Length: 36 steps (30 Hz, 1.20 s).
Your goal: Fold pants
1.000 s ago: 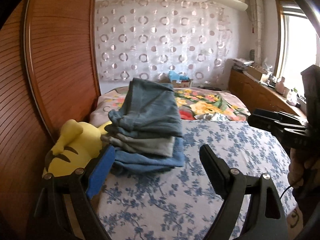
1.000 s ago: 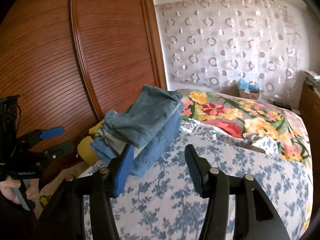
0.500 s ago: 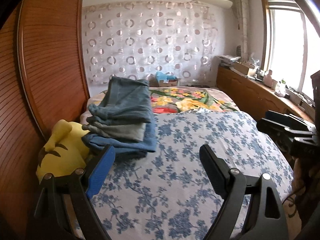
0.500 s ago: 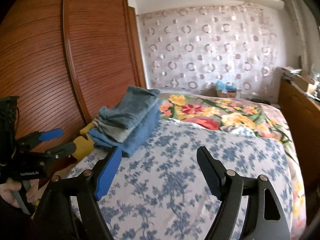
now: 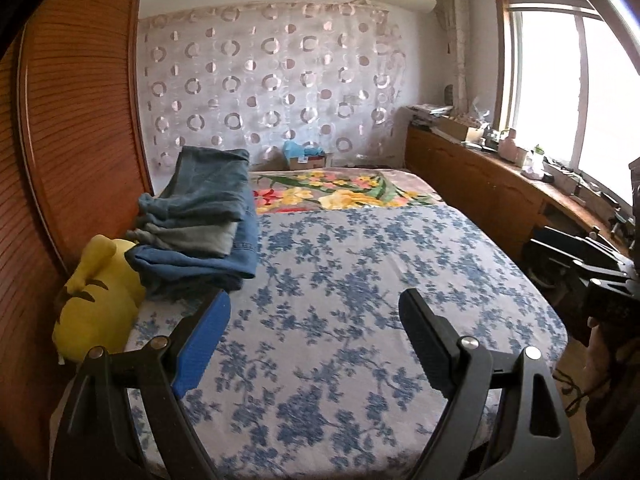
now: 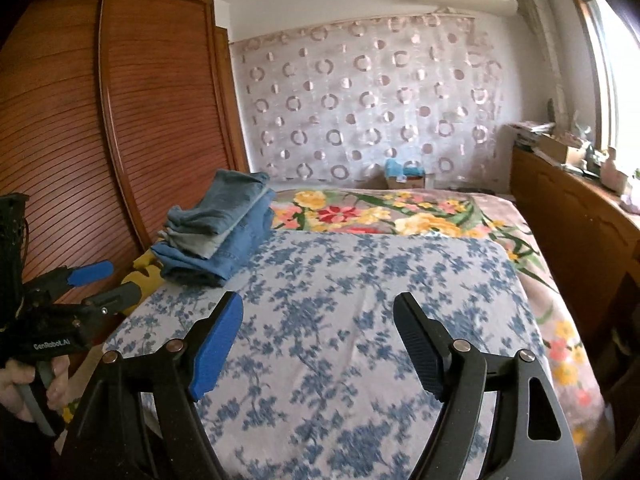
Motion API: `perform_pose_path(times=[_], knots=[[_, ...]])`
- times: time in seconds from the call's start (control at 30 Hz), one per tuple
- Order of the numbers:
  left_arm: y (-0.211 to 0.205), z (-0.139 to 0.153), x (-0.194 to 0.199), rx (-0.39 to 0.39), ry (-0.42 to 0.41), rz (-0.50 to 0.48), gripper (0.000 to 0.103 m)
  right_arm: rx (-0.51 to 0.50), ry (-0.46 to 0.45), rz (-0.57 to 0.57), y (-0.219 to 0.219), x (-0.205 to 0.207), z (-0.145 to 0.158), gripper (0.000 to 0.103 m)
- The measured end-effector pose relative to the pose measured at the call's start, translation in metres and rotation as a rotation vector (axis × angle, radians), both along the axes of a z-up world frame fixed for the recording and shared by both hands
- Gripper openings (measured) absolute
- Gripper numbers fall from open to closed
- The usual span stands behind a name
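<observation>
Both grippers have drawn back from the stack of folded pants (image 5: 196, 224), which now sits well ahead and to the left of the left gripper (image 5: 314, 334) on the blue-flowered sheet (image 5: 360, 288), leaning against a yellow plush toy (image 5: 98, 300). The right gripper (image 6: 318, 338) has just been opening and now, like the left, stands wide with nothing between its pads. I'd judge this pair finished and stacked. The only legible writing is "GenRobot.AI" on the left gripper's body.

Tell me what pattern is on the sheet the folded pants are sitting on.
Blue flower sprigs on a white sheet, clearest in the left wrist view.
</observation>
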<state>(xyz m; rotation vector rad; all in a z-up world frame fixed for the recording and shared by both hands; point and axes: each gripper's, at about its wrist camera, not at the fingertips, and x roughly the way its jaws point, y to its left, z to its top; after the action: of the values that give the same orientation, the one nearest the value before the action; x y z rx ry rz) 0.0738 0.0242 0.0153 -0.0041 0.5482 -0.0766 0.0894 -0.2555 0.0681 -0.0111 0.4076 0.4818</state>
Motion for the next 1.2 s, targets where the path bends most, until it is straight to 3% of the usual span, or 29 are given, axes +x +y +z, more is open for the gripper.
perform_pose_path(times=[0.37, 1.2], knots=[[-0.024, 0.005, -0.028, 0.027, -0.015, -0.022, 0.087, 0.014, -0.017, -0.038, -0.009, -0.043, 0.000, 0.079], [-0.021, 0.053, -0.061, 0.009, -0.129, 0.013, 0.087, 0.042, -0.110, -0.075, -0.034, -0.073, 0.009, 0.079]])
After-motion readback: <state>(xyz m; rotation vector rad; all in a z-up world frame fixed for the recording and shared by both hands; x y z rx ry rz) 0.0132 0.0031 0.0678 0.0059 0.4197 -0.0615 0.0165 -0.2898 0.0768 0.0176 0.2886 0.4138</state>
